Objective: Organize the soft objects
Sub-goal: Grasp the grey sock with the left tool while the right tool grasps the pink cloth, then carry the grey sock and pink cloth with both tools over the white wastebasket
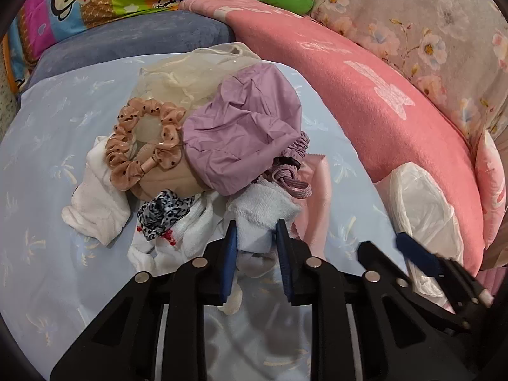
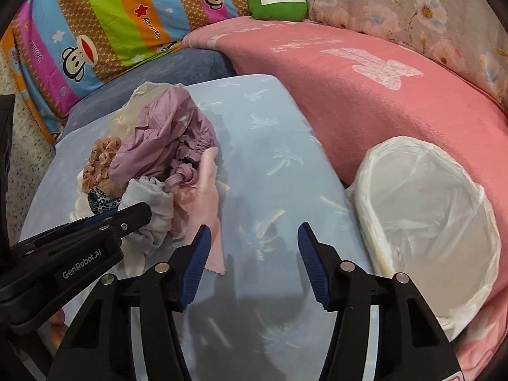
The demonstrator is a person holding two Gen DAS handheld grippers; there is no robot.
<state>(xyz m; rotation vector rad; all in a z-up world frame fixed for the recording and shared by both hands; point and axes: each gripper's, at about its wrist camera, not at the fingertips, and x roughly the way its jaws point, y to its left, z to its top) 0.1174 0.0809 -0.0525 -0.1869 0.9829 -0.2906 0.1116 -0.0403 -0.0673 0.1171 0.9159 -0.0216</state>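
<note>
Soft objects lie heaped on the left part of our pale blue palm-print sheet (image 2: 273, 146): a crumpled mauve nylon drawstring pouch (image 1: 244, 130), a tan dotted fabric scrunchie (image 1: 144, 144) touching its left side, a sheer cream mesh bag (image 1: 187, 73) behind both, a white cotton sock (image 1: 98, 203) at the heap's left edge, a leopard-print fabric band (image 1: 165, 211) in front, and a flat pink satin cloth (image 2: 206, 206) on the heap's right edge, its pinked hem toward us

We hold our left gripper (image 1: 255, 233) clenched on a pale blue terry sock (image 1: 263, 212) at the near edge of the heap; the sock's folded cuff stands up between the blue ribbed pads (image 1: 230, 247)

Our right gripper (image 2: 254, 247) hovers released over bare sheet, its jaws spread wide, just right of the pink cloth's hem. Between the heap and the sheet's right edge we see open blue surface with nothing on it

A white plastic-lined round bin (image 2: 425, 209) sits at the sheet's right edge, against a pink fleece blanket (image 2: 365, 95) that curves along the right and back. A grey-blue cushion (image 1: 133, 35) borders the sheet's far edge, with a striped cartoon-monkey pillow (image 2: 120, 22) and a green plush toy (image 2: 276, 3) behind
</note>
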